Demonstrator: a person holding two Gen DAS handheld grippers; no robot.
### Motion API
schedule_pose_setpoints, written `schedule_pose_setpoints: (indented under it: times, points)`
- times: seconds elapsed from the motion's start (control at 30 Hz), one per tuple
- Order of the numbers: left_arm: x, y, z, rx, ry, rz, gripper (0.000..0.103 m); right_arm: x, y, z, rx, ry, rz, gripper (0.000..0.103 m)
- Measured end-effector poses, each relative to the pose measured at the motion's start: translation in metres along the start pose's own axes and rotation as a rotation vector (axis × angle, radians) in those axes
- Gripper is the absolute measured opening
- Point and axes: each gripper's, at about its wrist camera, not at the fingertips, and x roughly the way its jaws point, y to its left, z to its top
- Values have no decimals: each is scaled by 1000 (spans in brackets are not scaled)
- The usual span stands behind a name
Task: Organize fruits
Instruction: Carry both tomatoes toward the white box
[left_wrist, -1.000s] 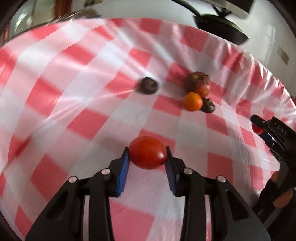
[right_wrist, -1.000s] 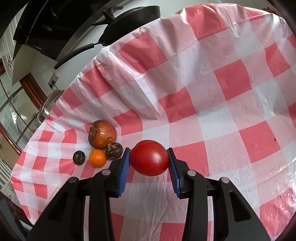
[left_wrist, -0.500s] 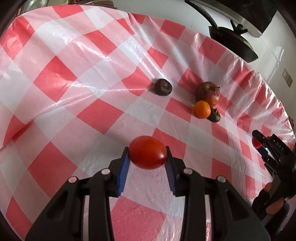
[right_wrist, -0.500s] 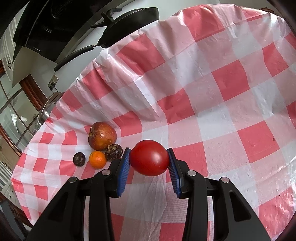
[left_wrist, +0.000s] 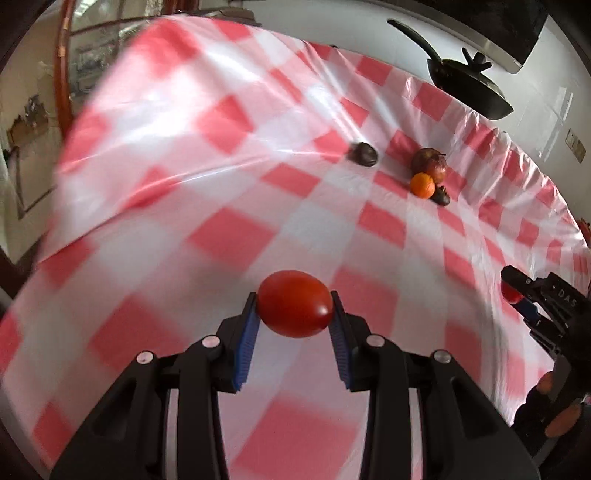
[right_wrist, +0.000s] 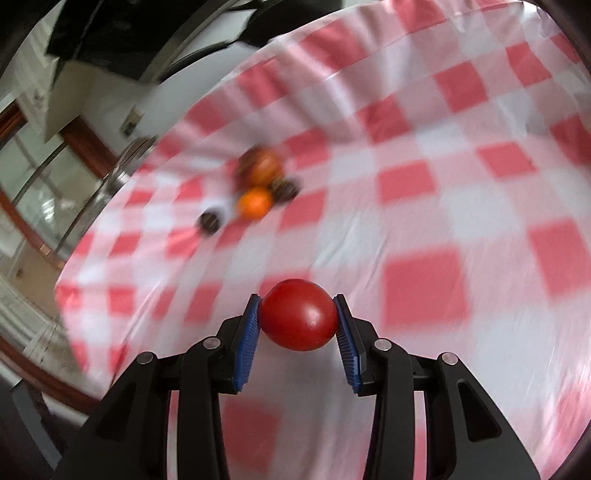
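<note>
Two wrist views look down over a worktop covered in a red-and-white checked plastic cloth.

In the left wrist view, the left gripper has its blue-padded fingers closed on a red tomato, held clear above the cloth at the near edge of the picture. In the right wrist view, the right gripper grips a second red tomato the same way, also lifted off the cloth. The right gripper also shows at the right edge of the left view, with a bit of red between its tips.

Far across the cloth sits a small cluster of fruit: a reddish-brown pomegranate, with an orange tangerine touching its near side and a dark wrinkled fruit, probably a passion fruit, just beside the tangerine. Another dark round fruit lies alone, a little to the left of the cluster. A black frying pan rests beyond the far edge of the cloth.

Judging by this layout, the sorting is partway along: a group has been started at the far side, both tomatoes are in the air and not yet set down, and the lone dark fruit remains outside the group. No bowl or tray is visible, so the final arrangement cannot be told.
</note>
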Motion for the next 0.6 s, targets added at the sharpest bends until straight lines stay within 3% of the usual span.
schedule_pose_setpoints:
  times: [0.4,0.6]
  points:
    - [-92,101,-67,16,-46,111,37,-32,142,-130,-382,131,109,40]
    - [-117,147,-91,-15,-64,159,37,-43,186,-178,-543,174,148,40]
